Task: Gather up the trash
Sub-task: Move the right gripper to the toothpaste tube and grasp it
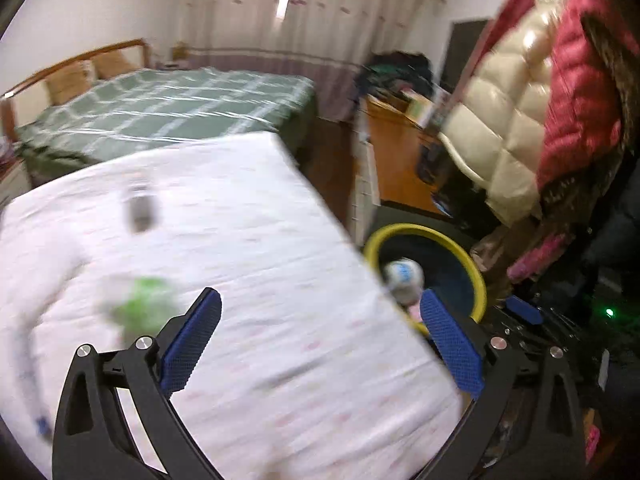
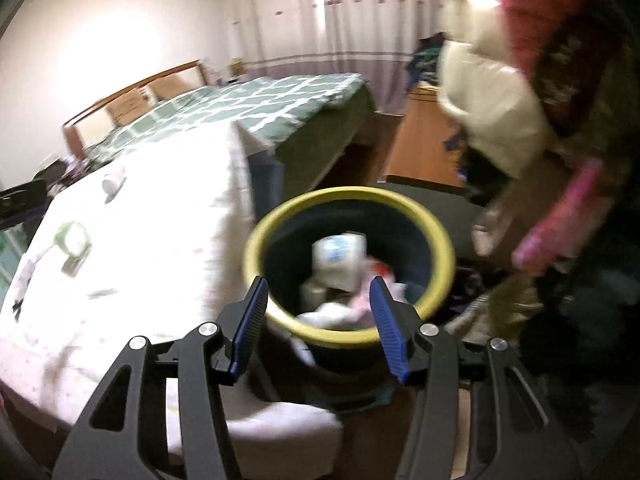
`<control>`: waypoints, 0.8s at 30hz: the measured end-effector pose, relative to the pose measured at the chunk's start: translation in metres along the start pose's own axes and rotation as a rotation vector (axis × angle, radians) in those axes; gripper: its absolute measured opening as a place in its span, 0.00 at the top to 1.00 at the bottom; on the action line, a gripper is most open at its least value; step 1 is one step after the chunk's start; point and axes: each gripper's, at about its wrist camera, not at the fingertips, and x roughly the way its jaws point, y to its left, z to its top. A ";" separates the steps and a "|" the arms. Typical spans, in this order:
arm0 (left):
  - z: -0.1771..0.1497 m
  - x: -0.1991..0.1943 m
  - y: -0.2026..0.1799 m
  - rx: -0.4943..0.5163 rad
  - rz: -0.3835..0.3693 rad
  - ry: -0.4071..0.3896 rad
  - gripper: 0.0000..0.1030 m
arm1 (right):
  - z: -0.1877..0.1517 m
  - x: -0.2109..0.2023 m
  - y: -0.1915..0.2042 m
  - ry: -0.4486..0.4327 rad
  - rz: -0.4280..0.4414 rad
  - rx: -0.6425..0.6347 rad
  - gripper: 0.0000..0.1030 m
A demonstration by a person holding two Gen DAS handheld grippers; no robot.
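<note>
While both views are blurring, the left gripper (image 1: 320, 336) is hovering wide open and empty over the white sheet (image 1: 248, 240). The right gripper (image 2: 318, 312) is hanging half-open, holding nothing, above the yellow-rimmed bin (image 2: 440, 240); trash (image 2: 340, 260) is lying inside it, just beyond the fingertips.
</note>
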 end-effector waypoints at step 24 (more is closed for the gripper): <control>-0.104 -0.223 0.226 -0.252 0.515 -0.225 0.05 | 0.015 0.037 0.379 0.181 0.564 -0.381 0.51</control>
